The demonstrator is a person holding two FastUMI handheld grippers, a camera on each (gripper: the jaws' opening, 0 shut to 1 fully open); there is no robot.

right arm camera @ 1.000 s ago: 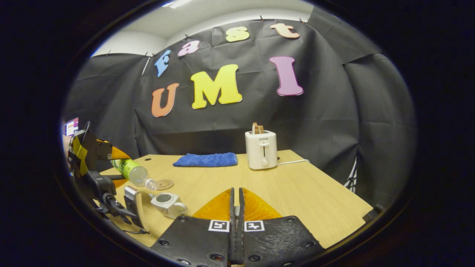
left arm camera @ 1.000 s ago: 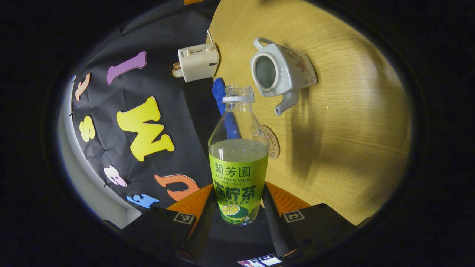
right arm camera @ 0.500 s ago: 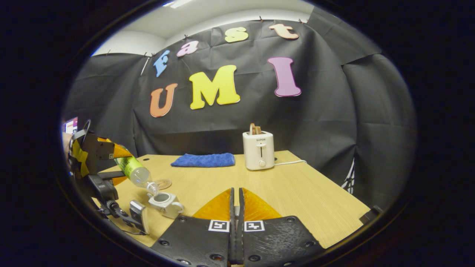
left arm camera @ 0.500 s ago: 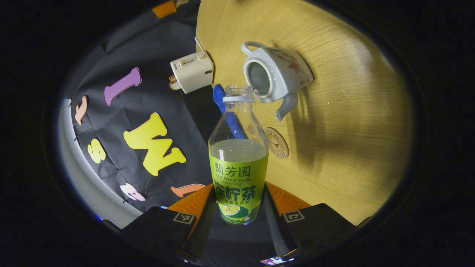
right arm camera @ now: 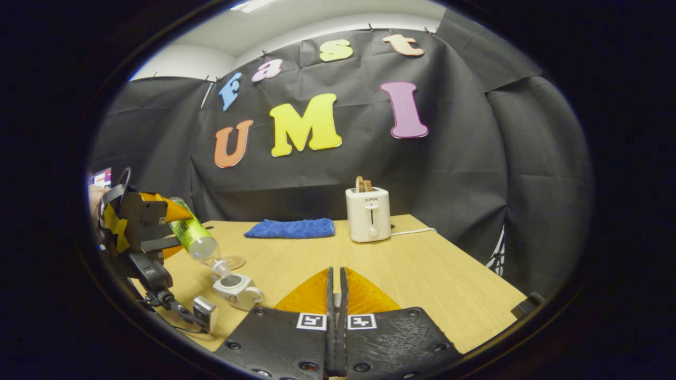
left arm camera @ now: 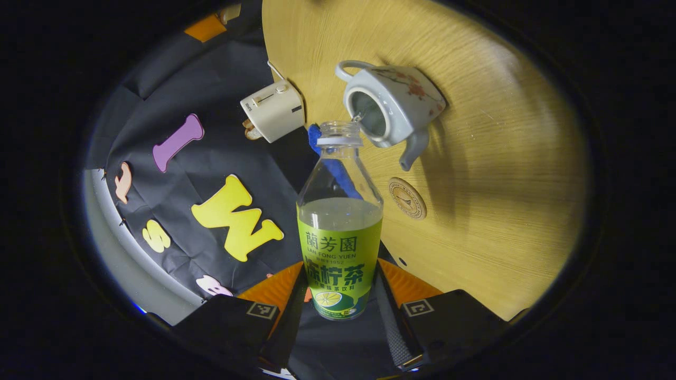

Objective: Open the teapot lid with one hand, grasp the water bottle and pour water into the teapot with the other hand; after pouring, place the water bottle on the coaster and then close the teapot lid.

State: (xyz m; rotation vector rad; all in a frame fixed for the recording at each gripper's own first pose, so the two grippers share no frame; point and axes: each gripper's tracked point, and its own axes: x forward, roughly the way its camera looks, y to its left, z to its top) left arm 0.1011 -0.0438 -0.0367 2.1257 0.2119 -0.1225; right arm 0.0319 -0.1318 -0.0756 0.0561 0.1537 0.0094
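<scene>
Left tool point(left arm camera: 338, 295) grips tilted water bottle point(left arm camera: 339, 232) at frame centre, mouth over open teapot point(left arm camera: 393, 113) at upper centre on desk point(left arm camera: 501, 184), coaster point(left arm camera: 407, 198) just beside; right tool point(right arm camera: 336, 311) clenched, lid not visible.

Water bottle point(right arm camera: 193, 236) tilts over open teapot point(right arm camera: 236, 289); perhaps pouring; toaster point(right arm camera: 369, 214) behind.
</scene>
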